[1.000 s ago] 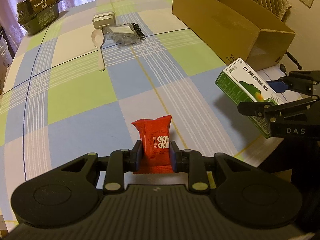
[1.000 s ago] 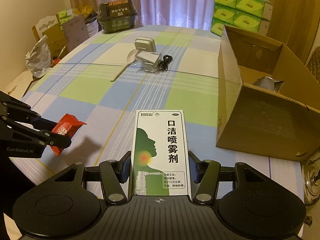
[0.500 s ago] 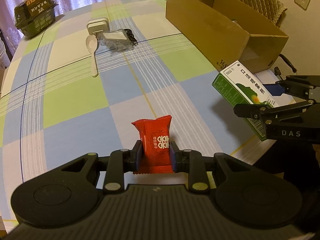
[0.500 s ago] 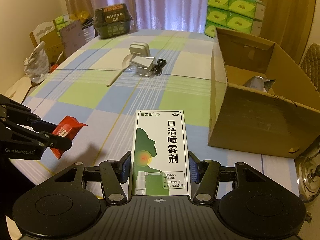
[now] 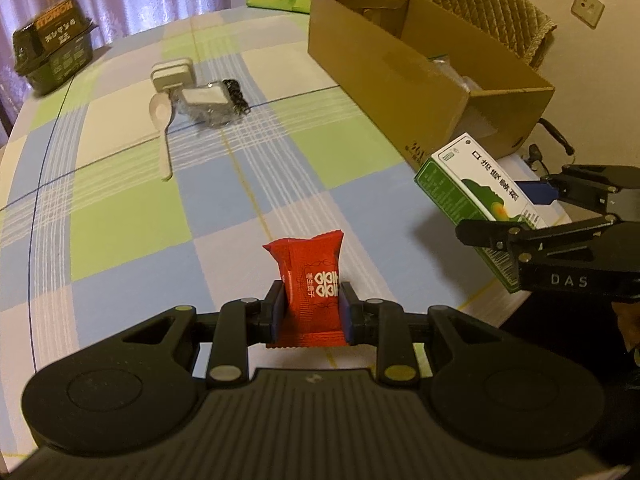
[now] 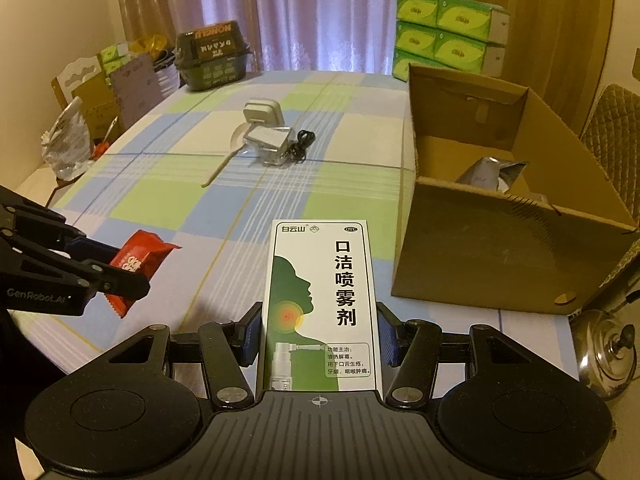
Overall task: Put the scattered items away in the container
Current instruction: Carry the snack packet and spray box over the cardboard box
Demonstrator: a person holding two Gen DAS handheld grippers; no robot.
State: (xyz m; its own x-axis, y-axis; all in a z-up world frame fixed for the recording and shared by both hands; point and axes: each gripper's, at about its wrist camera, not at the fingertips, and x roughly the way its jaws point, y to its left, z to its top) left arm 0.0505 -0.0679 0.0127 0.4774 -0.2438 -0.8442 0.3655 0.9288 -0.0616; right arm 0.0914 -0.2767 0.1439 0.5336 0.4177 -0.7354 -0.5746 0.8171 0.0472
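Cardboard box [image 6: 516,240] sits ahead-right of both claws, nearer the right claw [image 6: 320,340] clamping the spray carton [image 6: 320,300]; left claw [image 5: 311,310] grips red sachet [image 5: 312,280].

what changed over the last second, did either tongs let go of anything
No release. Both tongs moved forward toward the cardboard box, which now sits closer and larger in both views. The left tongs stay shut on the red snack packet, the right tongs on the green-and-white spray box. The spoon and small items on the table haven't moved.
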